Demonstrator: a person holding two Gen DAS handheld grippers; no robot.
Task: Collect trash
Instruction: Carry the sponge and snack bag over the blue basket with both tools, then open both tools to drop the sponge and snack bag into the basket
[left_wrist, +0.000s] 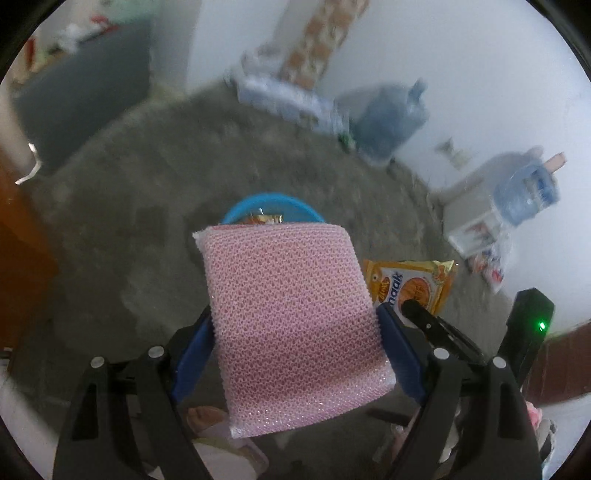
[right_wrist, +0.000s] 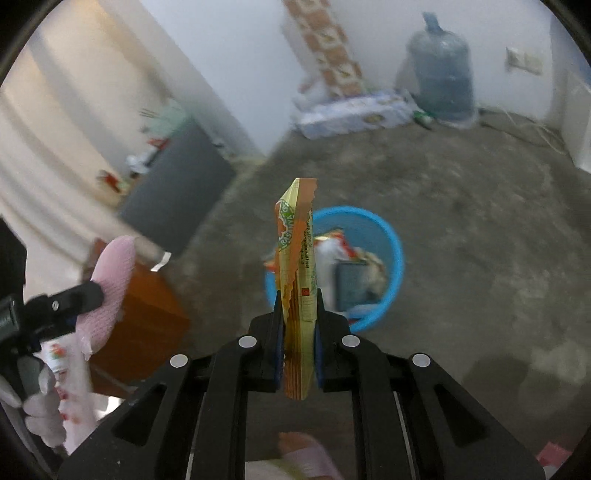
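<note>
Gripping a pink mesh sponge across its width, the left gripper had its blue pads pressed on both edges, jaws spread wide around it. The sponge was rectangular, with a glittery netted cover, and hung above the floor, hiding most of a blue bin beyond it. The right gripper was clamped nearly closed on one flattened yellow-orange snack wrapper, held edge-on and upright, its torn top ragged. One bin stood on the grey floor, just past the wrapper, already holding crumpled wrappers and paper. Two large blue water jugs stood by the white wall. A gloved hand held the left tool.
</note>
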